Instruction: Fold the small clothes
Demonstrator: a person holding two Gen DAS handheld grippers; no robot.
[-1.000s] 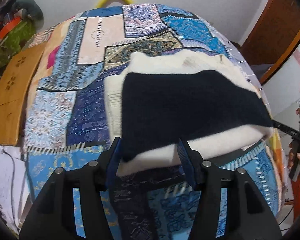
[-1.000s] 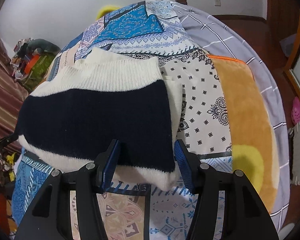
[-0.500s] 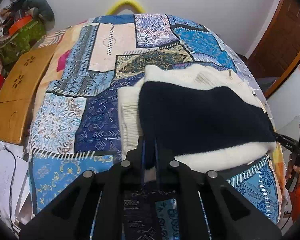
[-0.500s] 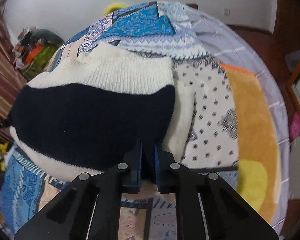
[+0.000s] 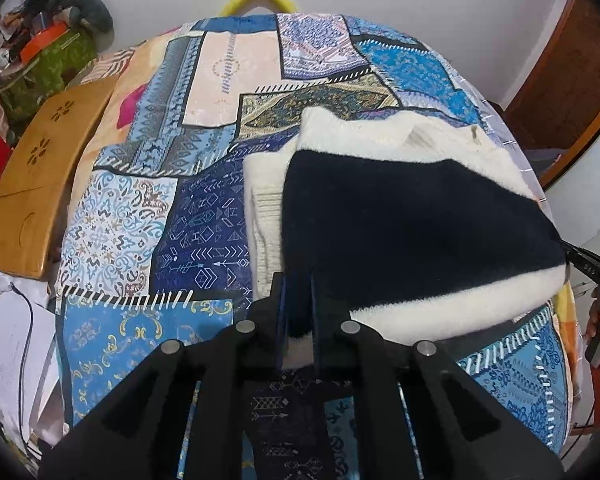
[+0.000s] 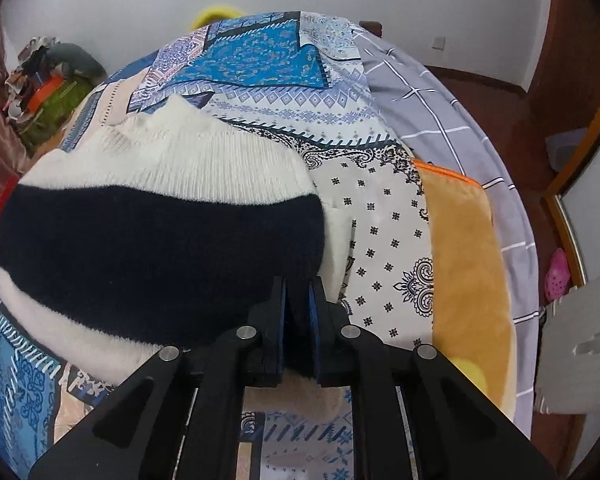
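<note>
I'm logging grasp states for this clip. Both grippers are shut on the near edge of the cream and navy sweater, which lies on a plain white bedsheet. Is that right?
Not quite. The left gripper and right gripper are indeed shut on the near edge of the sweater, but it lies on a blue patchwork-patterned bedcover, not a plain white sheet. Both wrist views show this.

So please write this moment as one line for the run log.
phase: grasp near hem | left gripper: shut on sweater | right gripper: shut on sweater | sweater: partly folded on bedspread
</note>
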